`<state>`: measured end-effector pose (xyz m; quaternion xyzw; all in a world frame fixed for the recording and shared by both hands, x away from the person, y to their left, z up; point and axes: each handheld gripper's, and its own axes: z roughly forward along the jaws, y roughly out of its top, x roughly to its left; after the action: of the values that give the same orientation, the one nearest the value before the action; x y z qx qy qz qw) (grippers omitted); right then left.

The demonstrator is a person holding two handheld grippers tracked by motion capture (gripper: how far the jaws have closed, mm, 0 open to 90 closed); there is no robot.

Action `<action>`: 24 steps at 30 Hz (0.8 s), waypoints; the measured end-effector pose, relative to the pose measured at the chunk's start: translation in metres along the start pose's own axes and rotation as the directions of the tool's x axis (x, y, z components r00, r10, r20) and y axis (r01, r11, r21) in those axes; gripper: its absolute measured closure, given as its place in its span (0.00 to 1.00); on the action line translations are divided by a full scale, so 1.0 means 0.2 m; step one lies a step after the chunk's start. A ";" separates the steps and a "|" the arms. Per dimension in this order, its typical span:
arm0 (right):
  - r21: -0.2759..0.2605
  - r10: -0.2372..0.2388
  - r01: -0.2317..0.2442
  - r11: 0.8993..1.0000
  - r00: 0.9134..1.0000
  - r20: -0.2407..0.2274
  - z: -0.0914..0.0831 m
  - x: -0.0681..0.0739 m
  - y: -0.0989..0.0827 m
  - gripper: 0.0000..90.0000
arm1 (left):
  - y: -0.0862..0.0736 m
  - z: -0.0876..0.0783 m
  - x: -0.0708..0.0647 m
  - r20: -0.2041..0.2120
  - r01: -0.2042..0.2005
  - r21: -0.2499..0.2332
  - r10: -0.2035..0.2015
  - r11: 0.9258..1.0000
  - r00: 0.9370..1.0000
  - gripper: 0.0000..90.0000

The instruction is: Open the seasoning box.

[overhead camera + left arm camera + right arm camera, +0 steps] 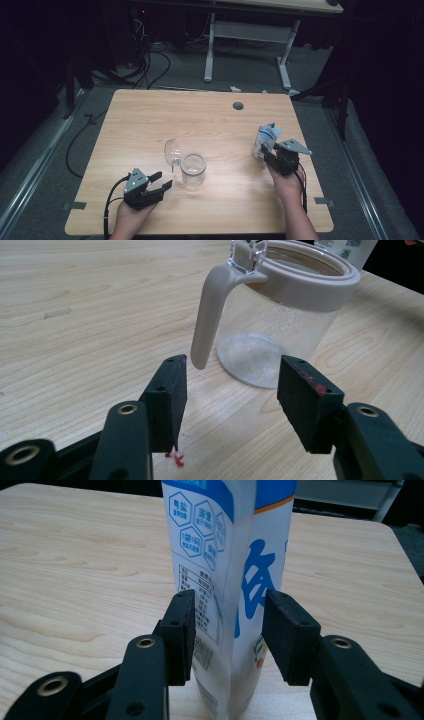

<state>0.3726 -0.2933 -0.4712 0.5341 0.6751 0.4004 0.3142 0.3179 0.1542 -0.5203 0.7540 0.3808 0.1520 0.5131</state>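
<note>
right gripper (227, 630): jaws straddle the bag, one pad on each side. whether the pads press it or just sit beside it, can't really tell.

salt bag (230, 580): white and blue printed pouch, standing upright on the wood between those pads. in the high view the bag (265, 140) sits at about 3 o'clock on the table, near the right edge, with the right gripper (272, 155) just below it.

left gripper (230, 390): jaws pretty wide apart, nothing between them, hovering low over the tabletop. in the high view it (159, 181) sits around 7 o'clock from the table's middle.

jar (285, 315): clear plastic, beige rim, beige handle (207, 315) hanging down at about 11 o'clock from the jaw gap, tip just beside the left pad but not touching it. jar looks empty apart from some residue at the bottom.

lid (172, 151): clear, flipped open, standing at the jar's (193, 169) 10 o'clock.

table (150, 125): light wood, small round hole (238, 106) near 1 o'clock at the far edge.

extras: a few red crumbs (175, 458) on the wood under the left pad.
</note>
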 end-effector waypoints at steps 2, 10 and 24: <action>-0.002 -0.014 0.015 1.000 1.000 0.007 0.01 0.01 0.01 0.69 | 0.00 0.00 0.00 0.009 0.008 0.000 -0.008 1.000 1.000 0.51; -0.028 -0.022 0.022 0.999 1.000 0.009 0.01 0.01 0.02 0.94 | 0.00 0.00 0.00 0.018 0.010 -0.004 -0.010 1.000 1.000 0.51; -0.024 -0.016 0.015 1.000 0.999 -0.032 0.00 -0.02 0.01 1.00 | -0.01 0.01 -0.02 0.041 -0.023 -0.009 0.023 1.000 0.999 0.49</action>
<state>0.3746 -0.2969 -0.4697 0.5185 0.6795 0.4144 0.3126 0.3161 0.1510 -0.5218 0.7590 0.3608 0.1441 0.5224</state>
